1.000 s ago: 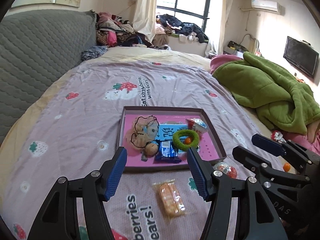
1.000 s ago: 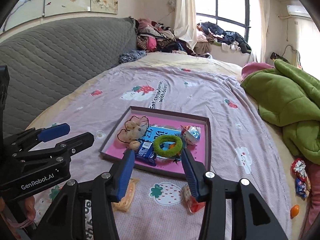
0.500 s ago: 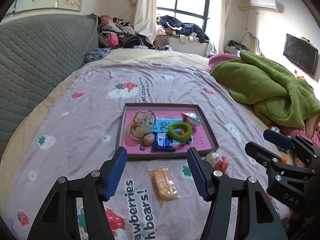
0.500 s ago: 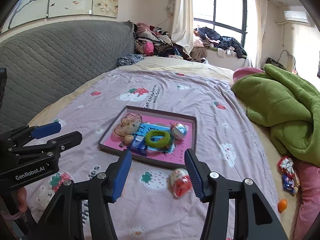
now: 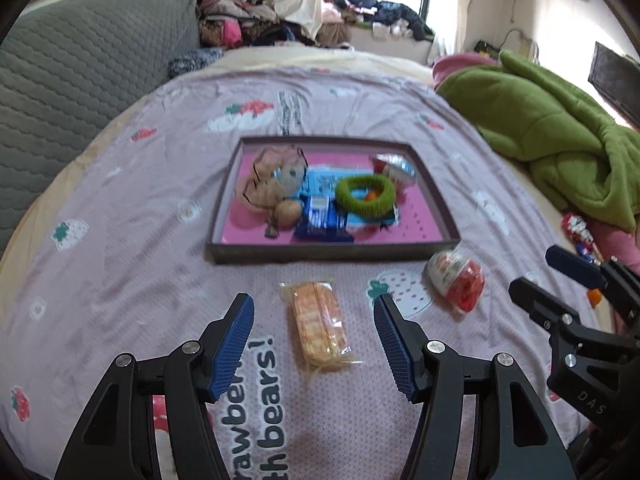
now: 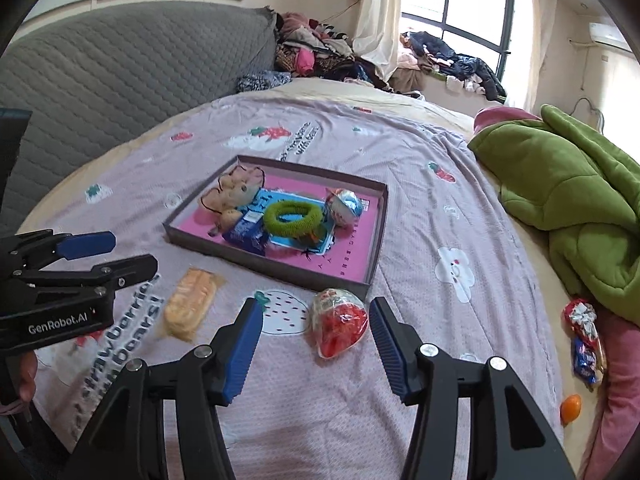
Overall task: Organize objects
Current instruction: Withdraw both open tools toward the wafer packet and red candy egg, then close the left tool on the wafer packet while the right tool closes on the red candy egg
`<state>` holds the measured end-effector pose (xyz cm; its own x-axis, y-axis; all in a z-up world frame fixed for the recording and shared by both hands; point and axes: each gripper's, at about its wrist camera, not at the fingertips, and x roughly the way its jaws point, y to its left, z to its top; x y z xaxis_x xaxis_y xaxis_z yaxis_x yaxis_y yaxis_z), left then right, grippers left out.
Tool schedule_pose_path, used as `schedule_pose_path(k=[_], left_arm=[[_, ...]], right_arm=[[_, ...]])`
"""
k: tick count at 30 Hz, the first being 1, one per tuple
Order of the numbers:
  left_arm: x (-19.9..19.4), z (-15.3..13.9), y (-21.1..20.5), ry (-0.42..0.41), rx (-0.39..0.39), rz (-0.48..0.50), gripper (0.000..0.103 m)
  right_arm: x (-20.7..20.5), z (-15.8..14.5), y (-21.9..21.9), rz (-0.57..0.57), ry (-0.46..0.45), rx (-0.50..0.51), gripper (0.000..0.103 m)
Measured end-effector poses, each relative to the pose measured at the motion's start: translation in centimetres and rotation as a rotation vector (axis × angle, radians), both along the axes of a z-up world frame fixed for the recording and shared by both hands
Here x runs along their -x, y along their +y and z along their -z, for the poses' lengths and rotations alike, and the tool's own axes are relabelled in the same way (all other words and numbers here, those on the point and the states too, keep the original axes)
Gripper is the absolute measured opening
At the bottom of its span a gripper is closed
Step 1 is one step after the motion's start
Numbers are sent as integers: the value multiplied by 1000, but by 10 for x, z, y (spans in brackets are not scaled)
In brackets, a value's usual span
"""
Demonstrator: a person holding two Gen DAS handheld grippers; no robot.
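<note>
A shallow tray (image 5: 332, 254) with a pink floor lies on the lilac bedsheet. It holds a green ring (image 5: 366, 196), a plush toy (image 5: 272, 180), a blue packet (image 5: 320, 220) and an egg capsule (image 5: 394, 166). In front of it lie an orange cracker packet (image 5: 318, 324) and a clear-and-red egg toy (image 5: 456, 280). My left gripper (image 5: 312, 308) hangs open above the cracker packet, its fingers either side in view. My right gripper (image 6: 315, 308) is open just short of the egg toy (image 6: 340, 328), not touching it. The tray (image 6: 280, 268) sits beyond.
A green blanket (image 6: 580, 208) is heaped on the right side of the bed. Snack wrappers (image 6: 584, 336) and a small orange fruit (image 6: 570, 408) lie near the right edge. A grey quilted headboard (image 6: 120, 80) runs along the left. Clothes are piled by the window.
Both grippers have dropped toward the bed and tilted down. The cracker packet now sits between the left fingers in view, the egg toy between the right ones. The right jaws widened slightly.
</note>
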<state>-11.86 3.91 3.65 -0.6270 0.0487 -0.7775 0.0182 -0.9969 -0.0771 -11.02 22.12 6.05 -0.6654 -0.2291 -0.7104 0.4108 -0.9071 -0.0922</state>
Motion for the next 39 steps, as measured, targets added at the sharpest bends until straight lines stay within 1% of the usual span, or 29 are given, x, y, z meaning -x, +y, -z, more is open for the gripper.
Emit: schedule_pose_path(k=[5,12,20,23,28,32,34,39], left_arm=[[15,23,11,-50,22,-1,64],[33,47,13,-103,26,-16,64],[47,67,15,-141,23,-25,64],[51,74,15,-156,26,-32,64],[57,86,15,-177,38,-41,64],[62,94,14,-196,37,-51,64],[64,98,13,-203,37,-62,64],[65,102,10,-190,20,-62,63]], right_arm=[[20,23,1,-10,-33,-22,55],[45,52,3,-15,-75,-35,55],[65,73,4,-37,-105,-29,55],[69,81,1,-42,-110,-44,55],[76,89,-2,-34,-105,-69,55],[79,93,-2,-33,-107,-65,55],[81,94,-1,-32,-107,-57,54],[82,94,3,-41,-119,-7,52]])
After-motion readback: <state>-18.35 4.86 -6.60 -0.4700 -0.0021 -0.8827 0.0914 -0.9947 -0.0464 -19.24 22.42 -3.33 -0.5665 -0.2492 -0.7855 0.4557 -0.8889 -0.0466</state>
